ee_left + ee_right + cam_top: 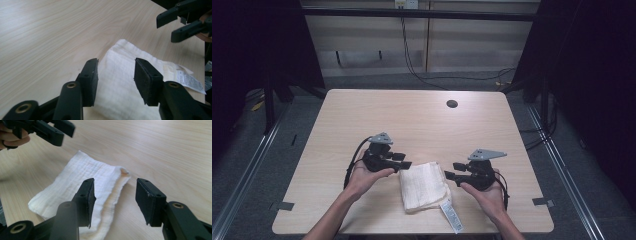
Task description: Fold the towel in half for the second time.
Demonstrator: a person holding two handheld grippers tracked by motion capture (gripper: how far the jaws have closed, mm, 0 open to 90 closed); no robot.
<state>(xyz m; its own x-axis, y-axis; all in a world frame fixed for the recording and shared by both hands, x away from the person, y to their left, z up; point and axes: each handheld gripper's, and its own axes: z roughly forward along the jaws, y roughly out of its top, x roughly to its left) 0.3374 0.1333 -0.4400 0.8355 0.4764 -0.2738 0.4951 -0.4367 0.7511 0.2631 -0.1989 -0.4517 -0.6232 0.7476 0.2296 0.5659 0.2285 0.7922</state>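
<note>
A folded white cloth [423,186] lies flat on the wooden table [412,120] near its front edge, a printed label [451,216] sticking out at its near corner. My left gripper [406,164] hovers at the cloth's left edge, jaws apart with nothing between them. In the left gripper view the cloth [125,82] lies below the open jaws of my left gripper [116,80]. My right gripper [449,176] sits at the cloth's right edge, also open and empty. In the right gripper view, my right gripper [115,200] stands above the cloth's [82,177] folded edge.
A round cable hole [452,104] sits at the table's far side. Strips of tape [543,201] mark the front corners. Dark curtains and metal floor rails flank the table, and cables run along the floor behind it.
</note>
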